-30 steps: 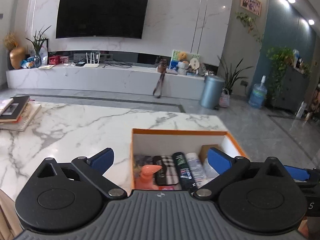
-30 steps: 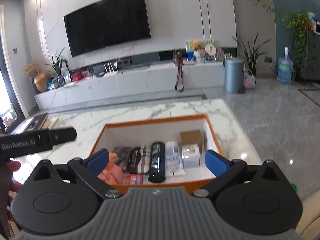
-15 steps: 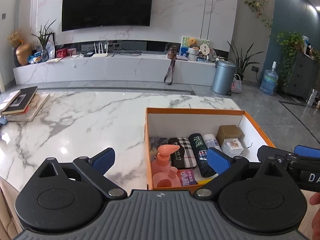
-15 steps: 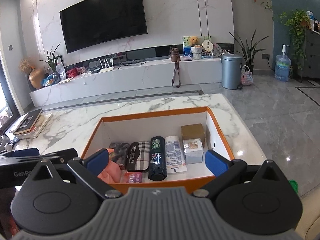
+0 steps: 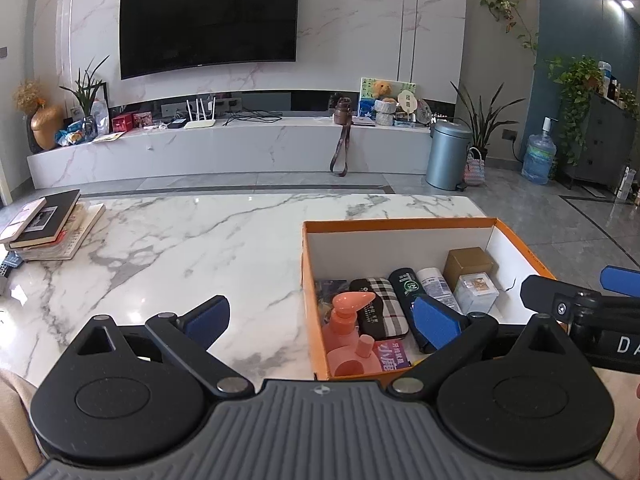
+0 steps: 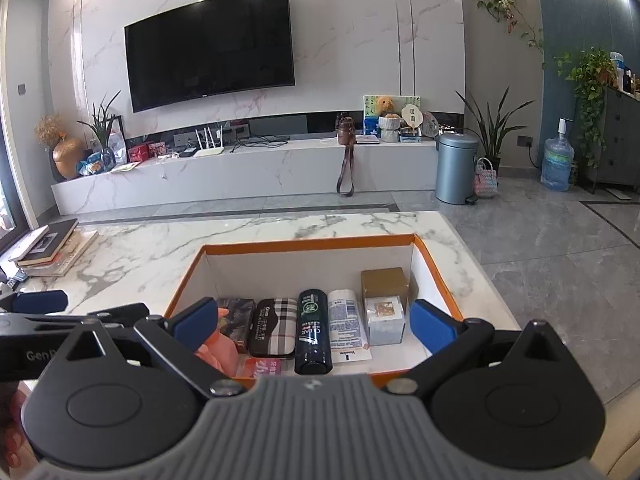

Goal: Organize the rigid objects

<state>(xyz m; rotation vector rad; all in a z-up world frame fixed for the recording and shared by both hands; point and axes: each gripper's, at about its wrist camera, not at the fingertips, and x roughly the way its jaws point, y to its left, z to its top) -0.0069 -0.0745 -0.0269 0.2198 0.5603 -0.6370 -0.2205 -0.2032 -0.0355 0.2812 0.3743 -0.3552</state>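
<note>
- Left gripper [image 5: 322, 318]: jaws released, nothing between them; held over the marble counter [image 5: 180, 248] at the box's near-left corner.
- Right gripper [image 6: 314, 320]: jaws released, empty, above the near edge of the orange box [image 6: 308, 245].
- In box, L to R: pink pump bottle [image 5: 348, 320], plaid case [image 6: 274, 326], black bottle [image 6: 313, 330], white tube [image 6: 346, 326], clear cube [image 6: 386, 320], gold box [image 6: 384, 284] behind it.
- Book stack [image 5: 48, 224] far left on counter.

The right gripper [image 6: 314, 322] is held wide apart above an orange box [image 6: 308, 243], in which a black bottle [image 6: 313, 330] and plaid case [image 6: 276, 327] are laid side by side.
</note>
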